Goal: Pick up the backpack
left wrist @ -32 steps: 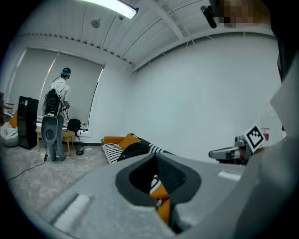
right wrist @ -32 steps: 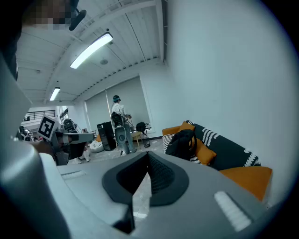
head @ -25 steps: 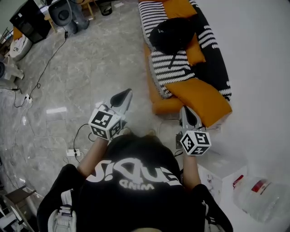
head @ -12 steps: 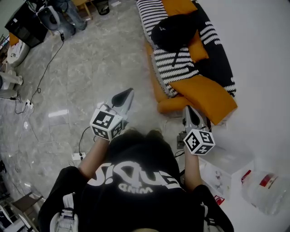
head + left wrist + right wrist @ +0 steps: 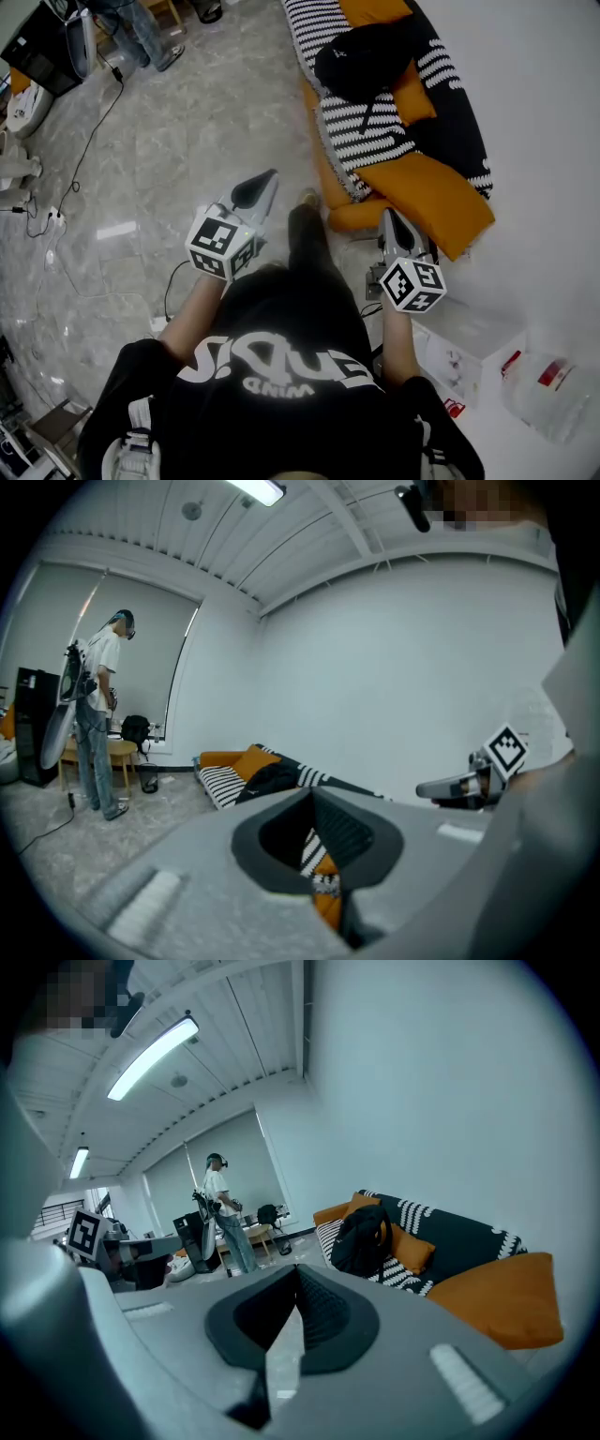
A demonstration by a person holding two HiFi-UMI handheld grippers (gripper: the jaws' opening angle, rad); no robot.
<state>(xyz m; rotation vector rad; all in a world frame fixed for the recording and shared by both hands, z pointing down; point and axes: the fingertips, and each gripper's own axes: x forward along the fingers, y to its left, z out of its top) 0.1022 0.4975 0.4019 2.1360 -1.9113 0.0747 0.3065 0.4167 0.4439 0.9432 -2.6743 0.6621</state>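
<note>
A black backpack (image 5: 361, 58) lies on the striped seat of a sofa (image 5: 373, 141) ahead of me, leaning on an orange cushion. In the right gripper view the backpack (image 5: 361, 1238) stands upright on the sofa, well beyond the jaws. In the left gripper view the backpack (image 5: 267, 782) is a small dark shape far off. My left gripper (image 5: 262, 182) is shut and empty over the floor. My right gripper (image 5: 389, 218) is shut and empty, near the sofa's orange end. Both are far short of the backpack.
Another person (image 5: 225, 1213) stands at the room's far end by a small table and a black cabinet (image 5: 42, 52). Cables (image 5: 84, 159) run over the marble floor at left. A white box (image 5: 464, 352) and a plastic jug (image 5: 539, 394) sit by the wall at right.
I have stepped toward the sofa; a leg now shows ahead between the grippers. Both grippers moved forward with me and stayed shut.
</note>
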